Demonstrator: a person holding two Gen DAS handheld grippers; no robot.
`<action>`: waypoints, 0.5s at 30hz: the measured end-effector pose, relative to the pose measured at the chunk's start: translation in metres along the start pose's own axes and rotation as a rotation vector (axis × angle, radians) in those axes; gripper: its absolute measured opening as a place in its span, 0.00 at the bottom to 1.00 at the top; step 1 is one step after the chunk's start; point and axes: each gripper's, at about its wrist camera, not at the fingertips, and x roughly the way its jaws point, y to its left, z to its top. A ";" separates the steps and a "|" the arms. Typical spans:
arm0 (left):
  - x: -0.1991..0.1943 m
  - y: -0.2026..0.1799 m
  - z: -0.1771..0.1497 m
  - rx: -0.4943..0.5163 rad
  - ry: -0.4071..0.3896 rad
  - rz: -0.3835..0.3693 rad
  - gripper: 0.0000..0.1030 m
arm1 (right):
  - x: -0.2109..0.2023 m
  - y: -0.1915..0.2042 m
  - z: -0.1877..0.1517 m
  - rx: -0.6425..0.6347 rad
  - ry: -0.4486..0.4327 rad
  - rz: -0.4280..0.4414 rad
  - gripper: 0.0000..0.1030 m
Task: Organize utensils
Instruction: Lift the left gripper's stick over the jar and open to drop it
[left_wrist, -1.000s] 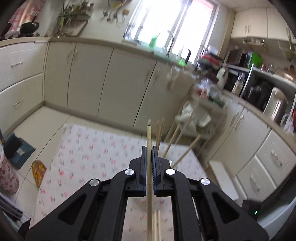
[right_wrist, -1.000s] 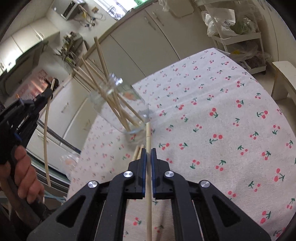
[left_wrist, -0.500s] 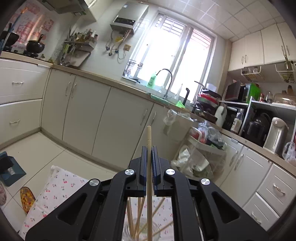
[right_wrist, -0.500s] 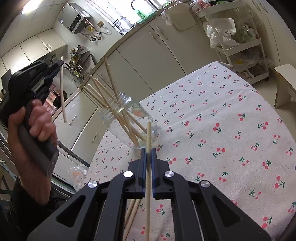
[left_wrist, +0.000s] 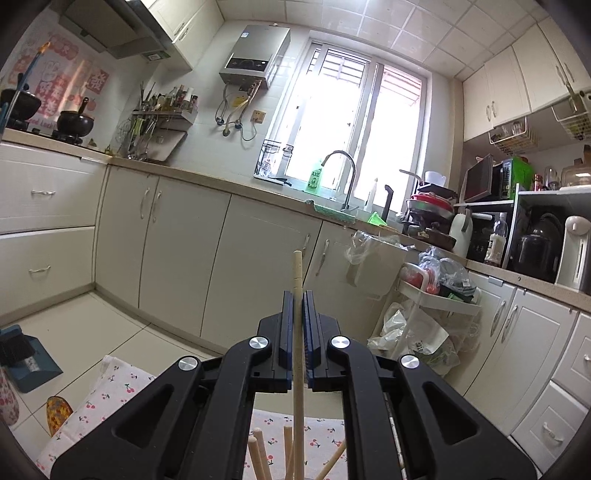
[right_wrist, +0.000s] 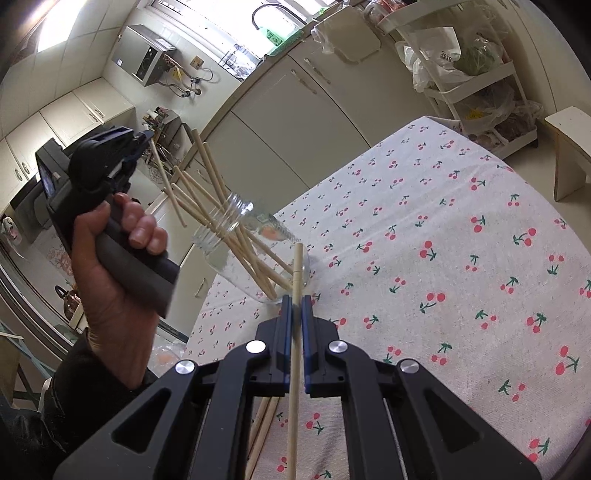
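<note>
My left gripper (left_wrist: 298, 295) is shut on a pale wooden chopstick (left_wrist: 297, 332) and points nearly level at the kitchen cabinets. Tops of other chopsticks (left_wrist: 255, 454) show below it. In the right wrist view a hand holds the left gripper (right_wrist: 146, 138) up and to the left of a clear glass jar (right_wrist: 236, 236), its chopstick (right_wrist: 173, 203) hanging beside the jar's mouth. The jar stands on the cherry-print tablecloth (right_wrist: 443, 258) with several chopsticks fanned out of it. My right gripper (right_wrist: 295, 299) is shut on another chopstick (right_wrist: 296, 266), its tip near the jar's base.
Loose chopsticks (right_wrist: 264, 417) lie on the cloth under my right gripper. Cream cabinets (left_wrist: 177, 251), a sink with a tap (left_wrist: 343, 177) and a white trolley with bags (left_wrist: 436, 295) ring the table. A dustpan (left_wrist: 26, 354) sits on the floor. A small wooden stool (right_wrist: 569, 147) stands past the table's far corner.
My left gripper tilted up from the table to face the cabinets and window, and moved right toward the jar with its chopstick. My right gripper stayed almost still, gripping its chopstick.
</note>
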 end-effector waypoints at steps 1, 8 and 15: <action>0.000 0.000 -0.004 0.006 0.000 0.002 0.05 | 0.000 0.000 0.000 0.000 0.001 0.002 0.06; -0.002 -0.001 -0.029 0.048 0.028 0.004 0.05 | 0.000 -0.002 0.001 0.007 -0.006 0.010 0.06; -0.019 0.002 -0.049 0.106 0.098 -0.020 0.05 | -0.001 -0.004 0.002 0.020 -0.011 0.017 0.06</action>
